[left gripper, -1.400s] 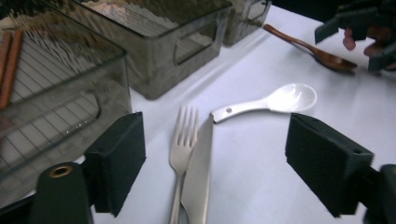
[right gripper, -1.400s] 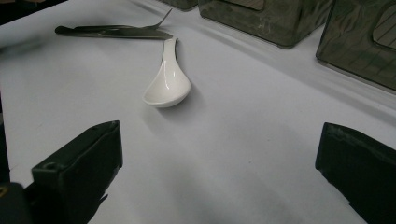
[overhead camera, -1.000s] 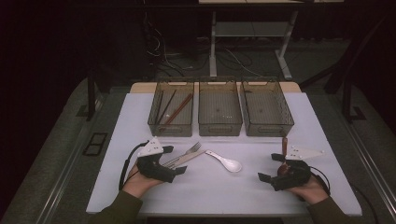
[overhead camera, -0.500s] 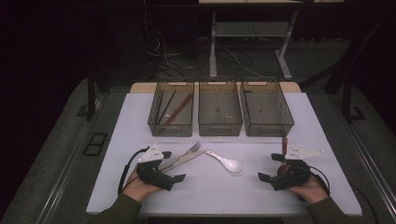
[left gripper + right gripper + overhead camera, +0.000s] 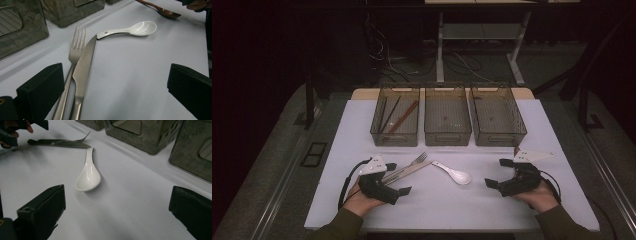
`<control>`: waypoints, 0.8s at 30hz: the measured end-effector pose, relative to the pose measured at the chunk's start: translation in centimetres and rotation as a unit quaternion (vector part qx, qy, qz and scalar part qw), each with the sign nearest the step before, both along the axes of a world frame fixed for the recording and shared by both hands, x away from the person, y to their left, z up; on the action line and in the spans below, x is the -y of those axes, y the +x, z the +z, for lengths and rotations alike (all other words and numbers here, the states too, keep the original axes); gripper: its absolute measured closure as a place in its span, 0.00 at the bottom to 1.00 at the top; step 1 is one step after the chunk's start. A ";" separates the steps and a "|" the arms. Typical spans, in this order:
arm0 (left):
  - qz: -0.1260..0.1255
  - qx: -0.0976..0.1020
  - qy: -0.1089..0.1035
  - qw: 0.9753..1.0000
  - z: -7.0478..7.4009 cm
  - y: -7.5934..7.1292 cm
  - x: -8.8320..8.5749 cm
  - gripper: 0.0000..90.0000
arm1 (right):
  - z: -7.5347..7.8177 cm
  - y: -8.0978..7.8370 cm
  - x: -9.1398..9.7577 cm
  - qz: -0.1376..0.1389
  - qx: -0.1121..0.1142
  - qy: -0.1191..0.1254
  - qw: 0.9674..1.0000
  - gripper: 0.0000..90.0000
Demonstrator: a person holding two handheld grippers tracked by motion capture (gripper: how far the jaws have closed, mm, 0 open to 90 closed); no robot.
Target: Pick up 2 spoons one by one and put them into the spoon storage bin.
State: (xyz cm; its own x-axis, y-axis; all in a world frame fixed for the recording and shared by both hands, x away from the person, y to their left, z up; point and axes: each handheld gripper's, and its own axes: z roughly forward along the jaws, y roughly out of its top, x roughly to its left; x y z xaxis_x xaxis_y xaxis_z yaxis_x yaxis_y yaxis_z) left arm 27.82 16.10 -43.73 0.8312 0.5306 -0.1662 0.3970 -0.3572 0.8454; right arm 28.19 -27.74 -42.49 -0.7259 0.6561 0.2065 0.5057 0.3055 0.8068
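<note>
Jaws wide, left gripper (image 5: 393,178) straddles fork (image 5: 75,53) and knife (image 5: 83,67).

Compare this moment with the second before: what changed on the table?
Little changed. The left gripper has just been opening its jaws, which now stand wide around the handles of the fork and knife without pressing them. The right gripper stayed open and still; the white spoon and three bins kept their places.

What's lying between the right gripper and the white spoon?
Nothing: in the right gripper view, bare white table runs from the open right gripper to the white spoon.
</note>
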 end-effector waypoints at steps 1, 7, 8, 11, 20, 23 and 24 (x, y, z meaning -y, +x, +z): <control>-0.002 -0.003 0.000 1.000 0.0 0.0 0.1 0.00 | 0.1 0.1 -0.2 0.000 0.000 0.001 1.000 0.01; -0.009 -0.001 0.006 1.000 0.0 0.0 0.4 0.00 | 0.4 0.6 -1.3 0.006 0.003 -0.003 1.000 0.01; -0.009 -0.002 0.006 1.000 0.1 0.0 0.4 0.00 | 0.5 0.6 -1.5 0.006 0.005 -0.004 1.000 0.01; -0.009 -0.006 0.008 1.000 0.1 0.0 0.5 0.00 | 0.7 0.9 -1.9 0.007 0.005 -0.001 1.000 0.02; -0.009 0.005 0.012 1.000 0.3 -0.1 0.5 0.03 | 1.0 2.1 -3.2 0.012 0.007 0.006 1.000 0.02; -0.006 0.004 0.011 1.000 0.4 -0.2 0.4 0.02 | 1.0 2.5 -3.7 0.014 0.006 0.009 1.000 0.02; -0.005 0.004 0.010 1.000 0.3 -0.2 0.3 0.02 | 1.0 2.6 -3.8 0.014 0.007 0.011 1.000 0.02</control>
